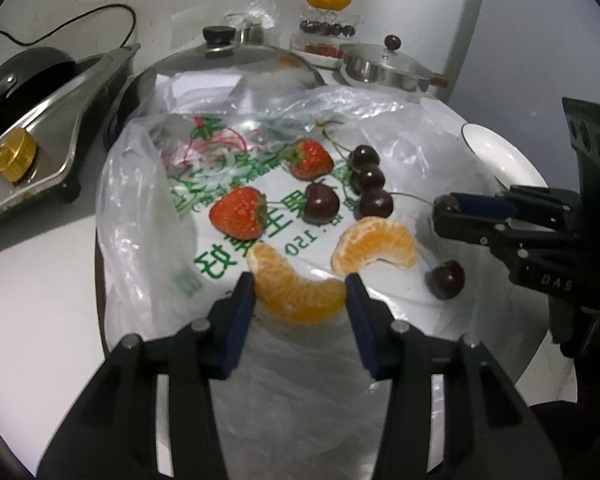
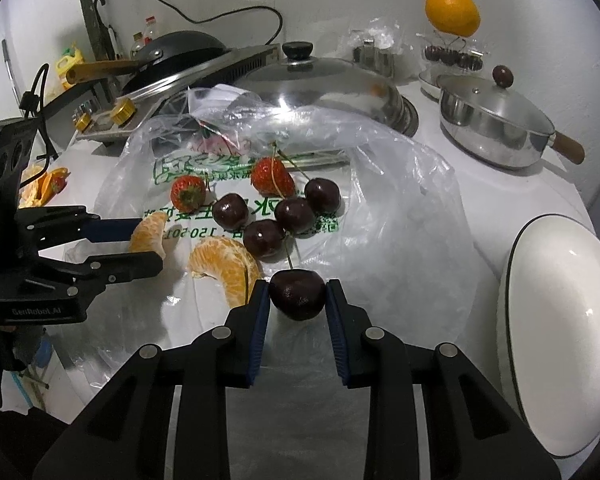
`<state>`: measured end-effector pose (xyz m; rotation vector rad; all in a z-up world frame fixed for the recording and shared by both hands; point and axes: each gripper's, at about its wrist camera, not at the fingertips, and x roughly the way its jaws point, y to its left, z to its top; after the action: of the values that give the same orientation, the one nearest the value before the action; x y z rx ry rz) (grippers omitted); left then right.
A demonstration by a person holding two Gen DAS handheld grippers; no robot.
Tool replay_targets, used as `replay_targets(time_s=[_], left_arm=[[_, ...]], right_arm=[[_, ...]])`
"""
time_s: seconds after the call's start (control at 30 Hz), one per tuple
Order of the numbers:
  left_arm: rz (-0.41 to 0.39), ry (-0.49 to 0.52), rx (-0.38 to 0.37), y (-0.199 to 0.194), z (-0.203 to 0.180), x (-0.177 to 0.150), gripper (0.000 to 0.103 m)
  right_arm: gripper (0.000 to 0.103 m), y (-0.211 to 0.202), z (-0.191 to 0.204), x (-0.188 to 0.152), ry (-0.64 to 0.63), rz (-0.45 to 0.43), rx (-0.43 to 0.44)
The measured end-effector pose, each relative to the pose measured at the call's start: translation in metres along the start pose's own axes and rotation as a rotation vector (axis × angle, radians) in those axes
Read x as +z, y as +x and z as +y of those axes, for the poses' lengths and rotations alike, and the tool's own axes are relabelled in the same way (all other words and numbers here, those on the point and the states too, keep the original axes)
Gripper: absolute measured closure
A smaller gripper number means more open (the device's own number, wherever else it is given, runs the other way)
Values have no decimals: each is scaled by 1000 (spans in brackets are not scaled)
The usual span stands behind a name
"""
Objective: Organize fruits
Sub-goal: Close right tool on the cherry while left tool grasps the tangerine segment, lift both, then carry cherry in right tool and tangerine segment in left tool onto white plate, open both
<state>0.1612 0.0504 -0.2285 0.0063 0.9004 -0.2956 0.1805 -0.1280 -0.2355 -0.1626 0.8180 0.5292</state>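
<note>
White tabletop, fruit on plastic bag (image 1: 148, 208). Left tool (image 1: 300, 284) straddling mandarin segment (image 1: 296, 292), pinch unclear; right tool (image 2: 298, 286) pinching cherry (image 2: 298, 294). Squeeze softly, lift straight toward plate (image 2: 560, 320).

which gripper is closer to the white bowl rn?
Right. The right gripper, shut on a cherry, sits just beside the white bowl. The left gripper is across the plastic bag, closed on an orange segment.
</note>
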Motion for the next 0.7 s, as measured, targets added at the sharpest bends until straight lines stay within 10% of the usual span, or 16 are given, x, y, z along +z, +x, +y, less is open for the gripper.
replay_targets(time_s=[0.7], left_arm=[[-100, 68, 17, -36, -37, 30, 56]], right_arm=[[73, -51, -12, 12, -4, -124, -19]])
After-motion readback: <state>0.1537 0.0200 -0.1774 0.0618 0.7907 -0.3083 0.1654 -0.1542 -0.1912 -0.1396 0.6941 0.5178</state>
